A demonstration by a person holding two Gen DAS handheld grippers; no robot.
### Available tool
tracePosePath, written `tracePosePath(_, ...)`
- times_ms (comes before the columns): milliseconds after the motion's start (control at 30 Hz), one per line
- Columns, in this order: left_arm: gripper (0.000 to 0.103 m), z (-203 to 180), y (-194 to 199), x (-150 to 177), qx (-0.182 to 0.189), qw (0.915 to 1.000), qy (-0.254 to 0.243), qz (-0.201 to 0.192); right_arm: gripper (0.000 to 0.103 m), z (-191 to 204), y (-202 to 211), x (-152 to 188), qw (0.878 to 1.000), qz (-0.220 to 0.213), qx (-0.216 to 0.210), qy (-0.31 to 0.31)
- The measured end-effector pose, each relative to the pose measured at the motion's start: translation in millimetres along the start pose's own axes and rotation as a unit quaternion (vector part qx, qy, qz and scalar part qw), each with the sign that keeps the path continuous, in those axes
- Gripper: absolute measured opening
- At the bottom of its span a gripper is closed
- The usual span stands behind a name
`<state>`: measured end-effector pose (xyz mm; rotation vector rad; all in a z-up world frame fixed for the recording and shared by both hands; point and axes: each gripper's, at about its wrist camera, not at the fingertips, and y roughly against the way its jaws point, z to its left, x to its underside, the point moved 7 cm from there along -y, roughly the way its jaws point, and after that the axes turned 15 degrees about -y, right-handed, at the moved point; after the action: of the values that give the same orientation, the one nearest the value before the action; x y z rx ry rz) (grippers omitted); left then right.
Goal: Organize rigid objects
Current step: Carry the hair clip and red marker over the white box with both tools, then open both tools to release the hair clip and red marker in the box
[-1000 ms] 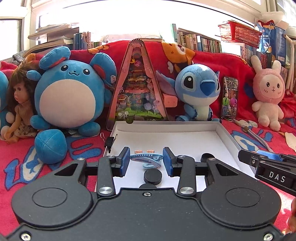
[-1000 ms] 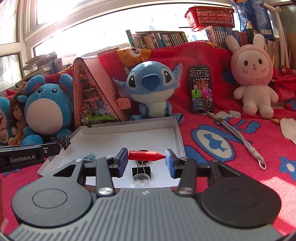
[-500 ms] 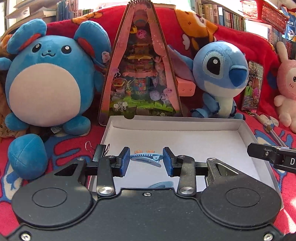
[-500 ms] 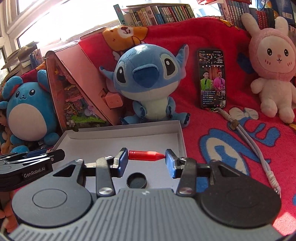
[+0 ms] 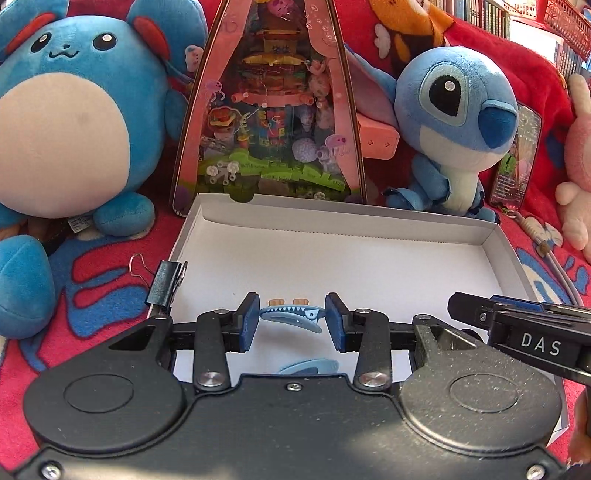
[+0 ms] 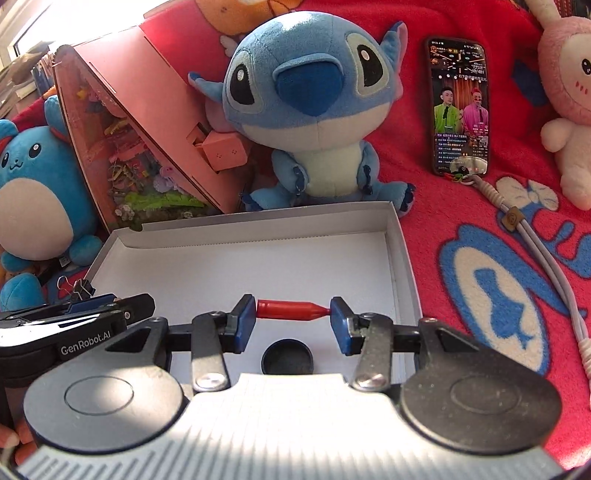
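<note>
A blue shark clip (image 5: 291, 315) is gripped by the left tool (image 5: 291, 321), a red cap, seemingly a pen's, (image 6: 291, 309) by the right tool (image 6: 292, 319), above the white box (image 6: 400, 254).

Bright daylight across both wrist views, blown-out glare at the window (image 6: 29, 22) top left, striped shadows falling on the right claw's grey housing (image 6: 295, 424), strong fisheye bending at the edges, colours saturated, focus crisp, no motion blur
</note>
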<state>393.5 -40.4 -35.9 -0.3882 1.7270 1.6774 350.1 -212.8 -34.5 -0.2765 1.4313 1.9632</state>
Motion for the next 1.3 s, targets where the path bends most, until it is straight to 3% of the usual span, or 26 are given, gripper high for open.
tracePosePath(1000, 0.038, -12, -7, 6, -0.033, 0.9985, -0.040, -0.016, 0.053, 0, -12, 8, 1.000, -0.003, 0.014, 0.026)
tracePosePath(1167, 0.046, -8, -1, 6, -0.033, 0.9990, -0.026, -0.016, 0.062, -1, -9, 7, 1.000, -0.006, 0.011, 0.025)
tracePosePath(1300, 0.060, -4, 14, 4, -0.045, 0.9981, -0.028, -0.032, 0.064, -2, 2, 3, 1.000, -0.018, -0.001, 0.024)
